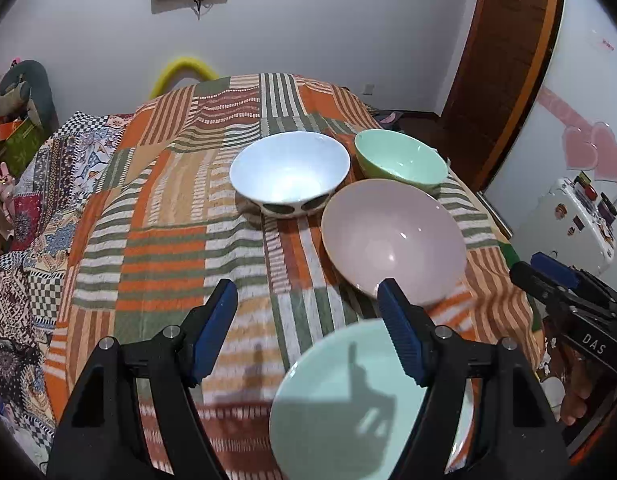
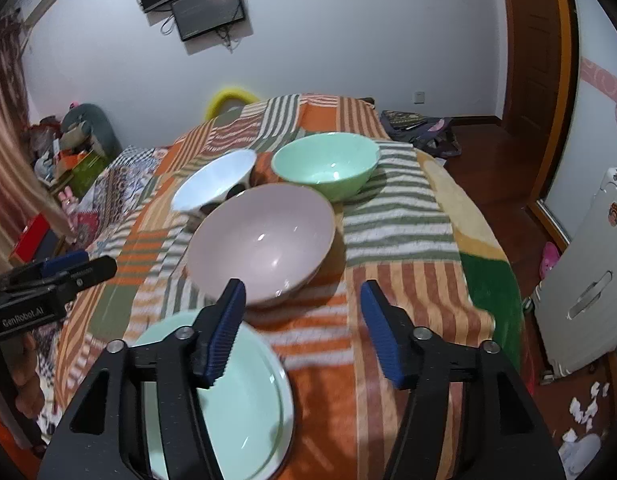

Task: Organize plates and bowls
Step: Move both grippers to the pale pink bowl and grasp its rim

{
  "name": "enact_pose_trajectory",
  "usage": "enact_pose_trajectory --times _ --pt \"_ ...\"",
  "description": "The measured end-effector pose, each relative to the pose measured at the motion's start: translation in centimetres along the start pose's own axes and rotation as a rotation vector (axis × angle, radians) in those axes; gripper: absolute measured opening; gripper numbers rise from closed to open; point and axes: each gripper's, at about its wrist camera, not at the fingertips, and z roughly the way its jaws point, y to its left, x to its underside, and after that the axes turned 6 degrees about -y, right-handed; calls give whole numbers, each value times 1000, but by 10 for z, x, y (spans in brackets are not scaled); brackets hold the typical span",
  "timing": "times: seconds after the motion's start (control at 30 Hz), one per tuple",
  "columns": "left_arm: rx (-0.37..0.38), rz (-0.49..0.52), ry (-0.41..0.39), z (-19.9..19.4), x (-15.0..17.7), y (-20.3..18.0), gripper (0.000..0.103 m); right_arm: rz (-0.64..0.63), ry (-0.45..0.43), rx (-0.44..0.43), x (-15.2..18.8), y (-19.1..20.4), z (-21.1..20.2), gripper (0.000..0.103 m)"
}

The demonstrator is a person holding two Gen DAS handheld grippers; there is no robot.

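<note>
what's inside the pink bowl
Nothing: the pink bowl shows a bare, glossy inside in both views. The striped cloth runs under it; that covered patch is hidden.

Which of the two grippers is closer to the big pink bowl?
Roughly equal. The pink bowl lies just beyond the left gripper, by its right finger, and just beyond the right gripper, by its left finger.

both wrist views look steeply down, close, sharing the pink bowl (image 1: 392,236)
</note>
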Motion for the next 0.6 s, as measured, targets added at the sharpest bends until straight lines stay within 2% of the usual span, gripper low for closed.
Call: enact_pose_trajectory --times 0.3,0.57,0.6 --pt "15 21 56 67 -14 -8 72 31 44 2 -11 -5 48 58" --pt "26 10 87 107 -14 -8 72 39 81 -5 -9 -8 75 58" --pt "29 5 89 110 -14 -7 69 42 86 -6 -9 -8 78 58"
